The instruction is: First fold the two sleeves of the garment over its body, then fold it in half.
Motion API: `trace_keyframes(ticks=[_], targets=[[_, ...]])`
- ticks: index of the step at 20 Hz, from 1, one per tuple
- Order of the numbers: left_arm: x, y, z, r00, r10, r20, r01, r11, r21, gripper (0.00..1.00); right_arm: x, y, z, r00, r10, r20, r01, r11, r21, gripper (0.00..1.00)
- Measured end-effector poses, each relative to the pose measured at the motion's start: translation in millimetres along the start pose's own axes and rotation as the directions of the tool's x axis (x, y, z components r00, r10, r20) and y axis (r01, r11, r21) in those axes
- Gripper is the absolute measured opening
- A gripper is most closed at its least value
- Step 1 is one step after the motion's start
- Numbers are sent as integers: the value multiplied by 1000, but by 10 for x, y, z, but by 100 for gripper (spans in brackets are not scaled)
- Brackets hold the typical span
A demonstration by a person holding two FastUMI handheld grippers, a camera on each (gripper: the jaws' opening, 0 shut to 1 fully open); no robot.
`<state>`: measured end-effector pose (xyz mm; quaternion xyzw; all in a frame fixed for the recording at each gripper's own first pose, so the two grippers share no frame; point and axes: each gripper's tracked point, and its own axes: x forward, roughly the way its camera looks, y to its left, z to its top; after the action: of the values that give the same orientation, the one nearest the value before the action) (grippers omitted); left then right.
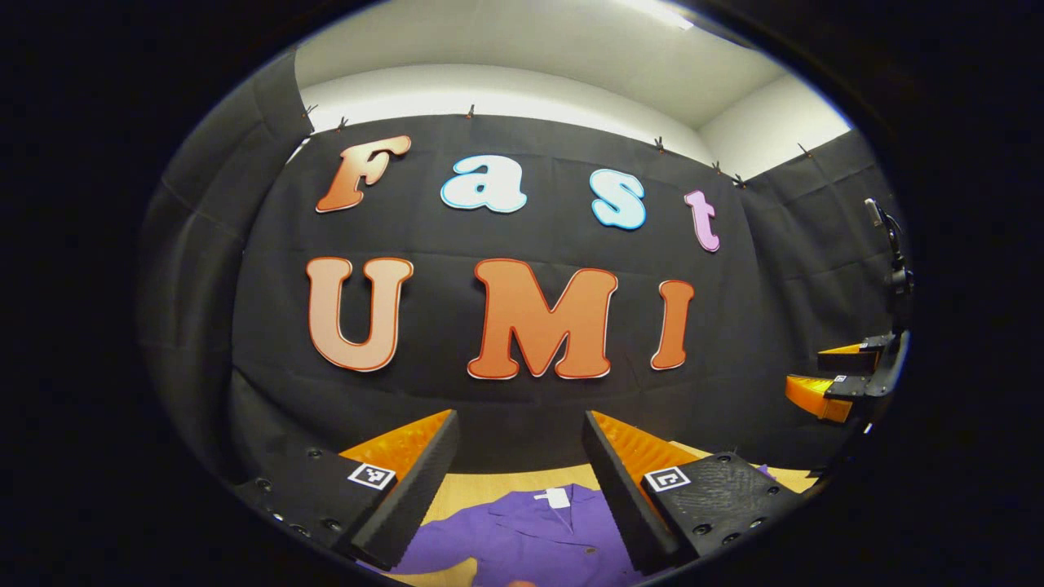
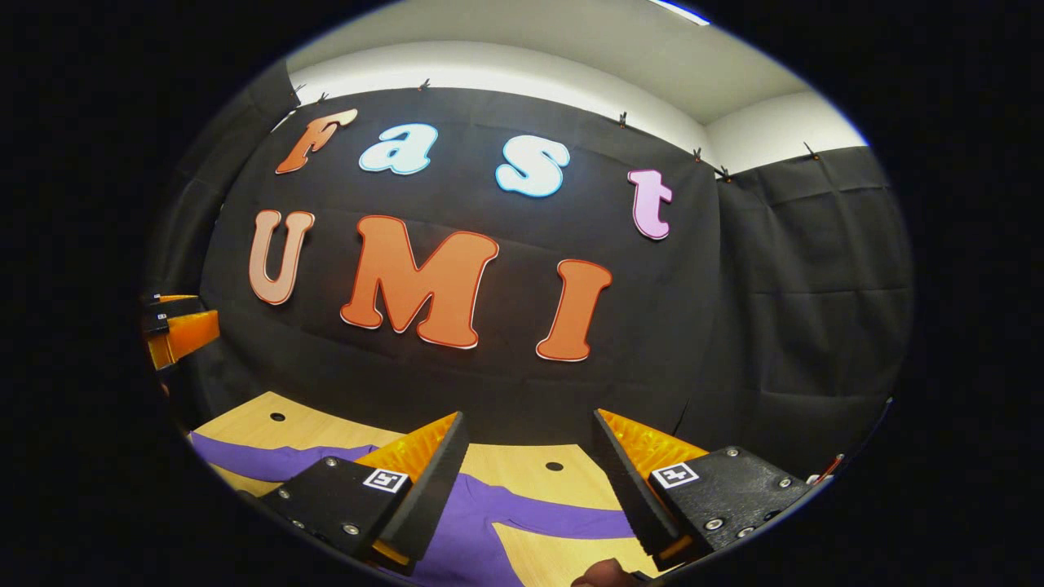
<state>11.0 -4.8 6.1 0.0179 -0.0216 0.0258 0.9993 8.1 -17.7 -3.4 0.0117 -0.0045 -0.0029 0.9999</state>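
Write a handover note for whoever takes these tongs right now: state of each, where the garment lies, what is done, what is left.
Left tongs: open, holding nothing, raised above the purple garment near its collar.
Right tongs: open, holding nothing, raised above a sleeve that lies stretched out across the wooden table.
Done: nothing; in the right gripper view both sleeves lie spread out to the sides.
Left: fold both sleeves over the body, then fold the garment in half.

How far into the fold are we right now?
Nothing looks folded yet. The purple garment lies on the wooden table, one sleeve stretched outward. The left tool and right tool hover open, holding nothing. Both sleeve folds and the halving remain.
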Motion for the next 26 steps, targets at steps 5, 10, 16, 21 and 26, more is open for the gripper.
trace_keyframes(ticks=[5, 10, 16, 21, 26], targets=[[19, -27, -123, 996, 83, -14, -83, 996, 8, 93, 299, 25, -80, 999, 50, 14, -50, 999, -10, 93], [66, -81, -116, 991, 134, -6, -134, 991, 11, 95, 544, -88, -369, 997, 68, -42, -68, 998, -1, 93], [127, -226, -29, 989, 145, 16, -145, 989, 24, 95, 761, -369, -771, 992, 37, -120, -38, 999, -6, 93], [170, -393, -33, 989, 150, 9, -150, 988, 38, 95, 936, -674, -1122, 984, -1, -181, -2, 1000, -16, 93], [185, -488, -29, 986, 167, 4, -167, 984, 68, 93, 1121, -1019, -1710, 953, -51, -298, 55, 999, 3, 93]])
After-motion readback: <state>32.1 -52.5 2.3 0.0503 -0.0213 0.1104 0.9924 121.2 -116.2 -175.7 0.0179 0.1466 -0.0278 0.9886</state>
